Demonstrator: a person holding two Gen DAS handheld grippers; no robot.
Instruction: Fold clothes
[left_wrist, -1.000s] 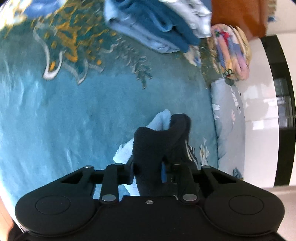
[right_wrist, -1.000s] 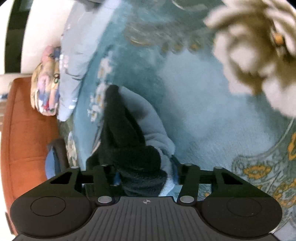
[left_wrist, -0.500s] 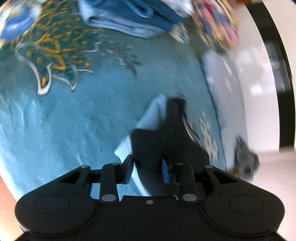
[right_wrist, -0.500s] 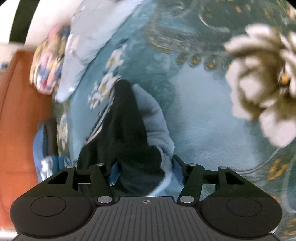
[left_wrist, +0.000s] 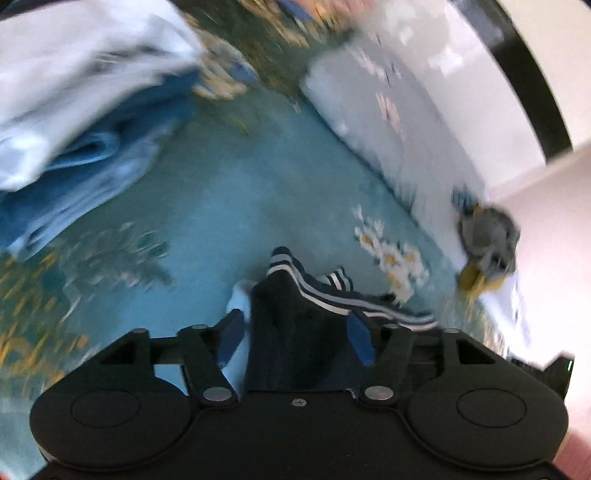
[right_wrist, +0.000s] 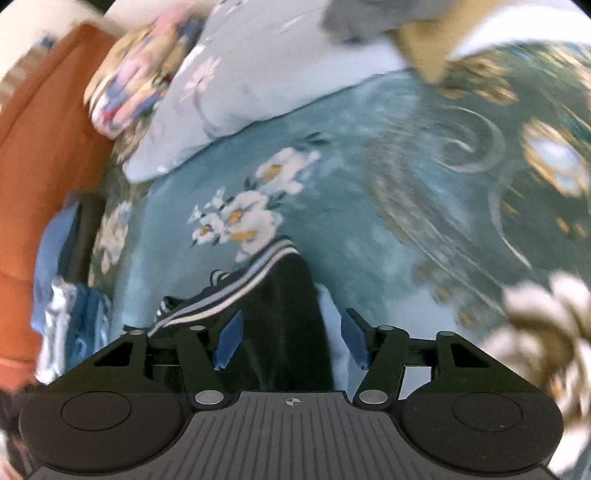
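Left wrist view: the left gripper (left_wrist: 295, 336) has its jaws opening, with the dark navy fleece garment with white stripes (left_wrist: 295, 325) between the blue pads, which stand clear of it. The garment lies on the teal floral blanket (left_wrist: 236, 199). A pile of blue and white folded clothes (left_wrist: 74, 110) lies well apart.

Right wrist view: the right gripper (right_wrist: 291, 339) also has jaws opening around the same garment (right_wrist: 284, 314), pads apart from it. A pale grey floral pillow (right_wrist: 258, 74) lies beyond.

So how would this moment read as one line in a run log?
left gripper: opening, dark fleece garment with white stripes between pads | right gripper: opening, same garment | surface: teal floral blanket
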